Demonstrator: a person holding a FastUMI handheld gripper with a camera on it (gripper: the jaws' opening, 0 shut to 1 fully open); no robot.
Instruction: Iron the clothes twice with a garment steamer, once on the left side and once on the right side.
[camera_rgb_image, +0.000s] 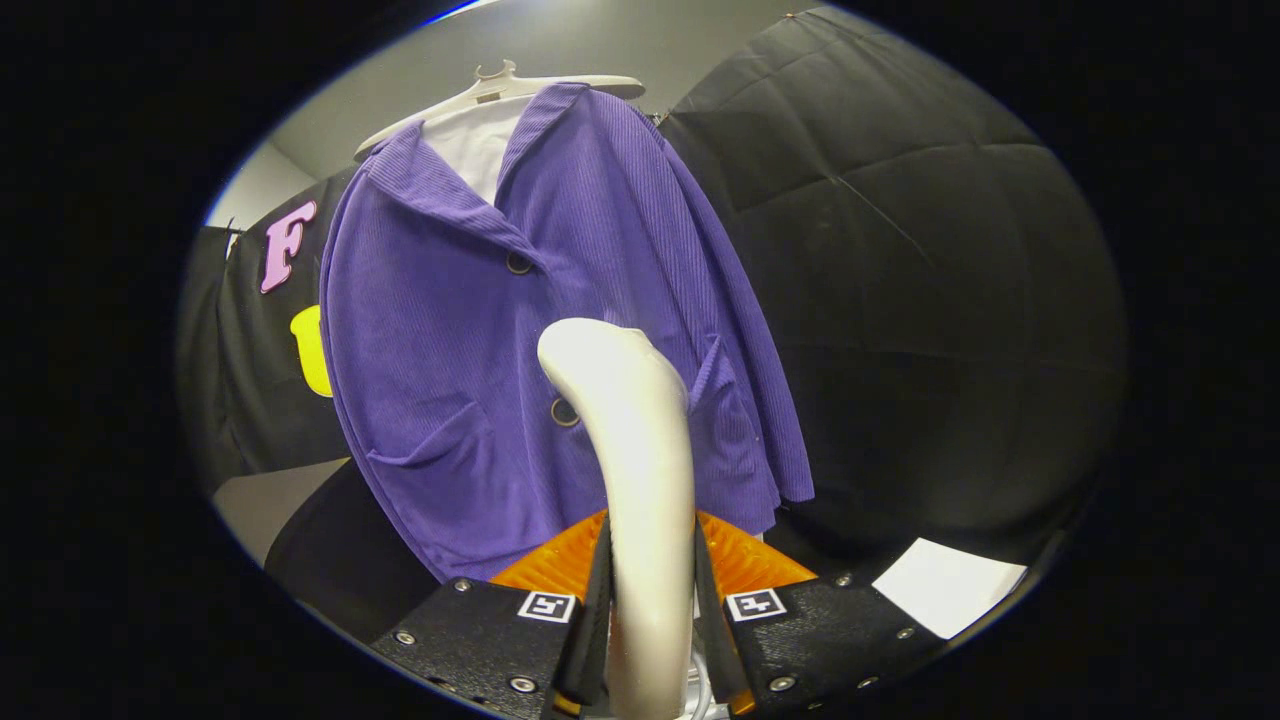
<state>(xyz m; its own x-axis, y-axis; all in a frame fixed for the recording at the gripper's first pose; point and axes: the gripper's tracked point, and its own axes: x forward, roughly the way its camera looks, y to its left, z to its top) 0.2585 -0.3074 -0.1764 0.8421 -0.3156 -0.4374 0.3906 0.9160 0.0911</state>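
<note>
A purple ribbed jacket with dark buttons and two front pockets hangs on a white hanger over a white inner shirt. My gripper is shut on the white handle of the garment steamer, which rises between the fingers and curves toward the jacket. The steamer's head sits in front of the jacket's button line, near the lower button, between the two pockets. I cannot tell whether the head touches the fabric.
Black quilted cloth forms the booth wall behind and to the right of the jacket. A pale floor patch shows beyond the right finger and another one lies left of the jacket's hem.
</note>
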